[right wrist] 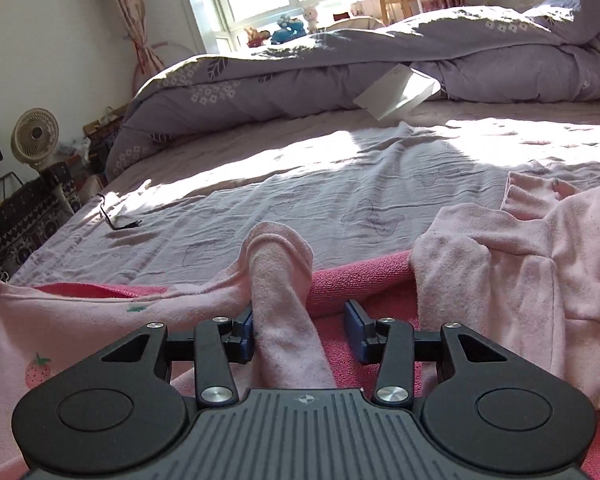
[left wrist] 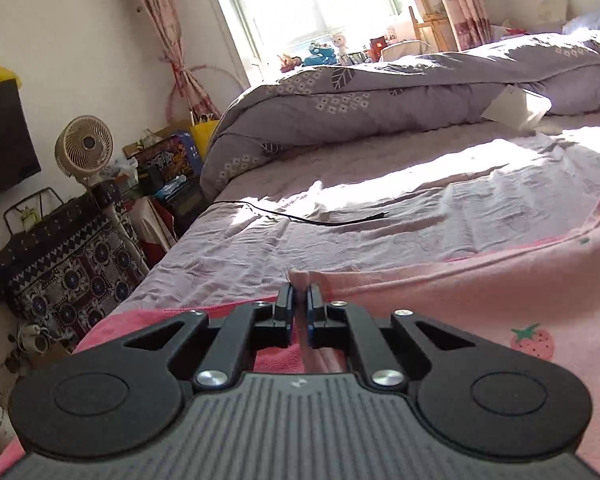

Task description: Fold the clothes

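the bed [left wrist: 380, 200] is wide and covered with a wrinkled pale sheet, with strong sun lying across it. a grey-purple quilt [left wrist: 380, 96] with small flowers is heaped at the far side, and a white paper [right wrist: 400, 94] lies against it. a thin black cable [left wrist: 312, 218] lies loose on the sheet, well apart from the clothes. beside the bed stand a beige fan [left wrist: 85, 146] and a chest under a patterned cloth [left wrist: 68, 264].

the pink strawberry garment [left wrist: 480, 292] lies spread on a darker pink towel [right wrist: 360, 280] at the near edge of the bed. the left gripper [left wrist: 299, 300] is pressed together on a corner of this garment, the cloth is pinched between the pads. the right gripper [right wrist: 303, 320] stands with jaws apart; a pale pink sleeve [right wrist: 280, 280] lies between them, touching the left pad, the other pad is free. one more pale pink garment [right wrist: 532, 260] is crumpled to the right.
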`<state>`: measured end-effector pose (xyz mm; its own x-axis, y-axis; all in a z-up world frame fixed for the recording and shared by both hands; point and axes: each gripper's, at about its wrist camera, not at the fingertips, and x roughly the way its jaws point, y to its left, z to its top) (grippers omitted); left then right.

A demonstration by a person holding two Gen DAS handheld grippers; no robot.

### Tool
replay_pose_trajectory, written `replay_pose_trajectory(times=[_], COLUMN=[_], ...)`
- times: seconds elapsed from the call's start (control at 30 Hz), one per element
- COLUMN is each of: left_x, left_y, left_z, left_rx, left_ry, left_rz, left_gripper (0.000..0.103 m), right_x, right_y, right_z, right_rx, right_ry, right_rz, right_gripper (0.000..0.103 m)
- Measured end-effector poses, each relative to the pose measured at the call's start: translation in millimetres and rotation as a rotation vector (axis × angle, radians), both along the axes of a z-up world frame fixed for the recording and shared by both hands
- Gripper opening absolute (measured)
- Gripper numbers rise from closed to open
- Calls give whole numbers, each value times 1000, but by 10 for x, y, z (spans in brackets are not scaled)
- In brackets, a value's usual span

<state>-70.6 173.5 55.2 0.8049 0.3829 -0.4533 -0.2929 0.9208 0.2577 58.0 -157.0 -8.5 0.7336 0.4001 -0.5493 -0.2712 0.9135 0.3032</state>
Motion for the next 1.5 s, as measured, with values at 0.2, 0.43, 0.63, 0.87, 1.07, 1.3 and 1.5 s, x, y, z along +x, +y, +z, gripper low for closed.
replay_pose_trajectory(times=[0.2, 0.43, 0.63, 0.87, 1.07, 1.3, 1.5], left_x=[106, -112, -38, 74, -911, -2168, -3082], left_y=[278, 307, -183, 232, 284, -320, -787], left_z=[-187, 14, -369, -544, 63, 273, 50], left_rx=[-32, -312, 58, 489, 147, 85, 7], left_ry=[74, 33, 151, 255, 95, 49, 69], left_rz=[121, -65, -60, 332, 117, -138, -312], left_gripper=[5, 69, 85, 56, 61, 82, 95], right_x=[-8, -62, -153, -787, -1335, -1897, -2801], right_y=[41, 40, -410, -793, -1042, -1102, -1495], right_z=[11, 81, 351, 401, 198, 674, 930], right_rx=[-16, -11, 120, -187, -115, -236, -401], right_ry=[-5, -50, -24, 35, 106, -88, -247], right_rz=[7, 20, -26, -36, 24, -117, -219], right_gripper=[38, 21, 39, 77, 62, 8, 23])
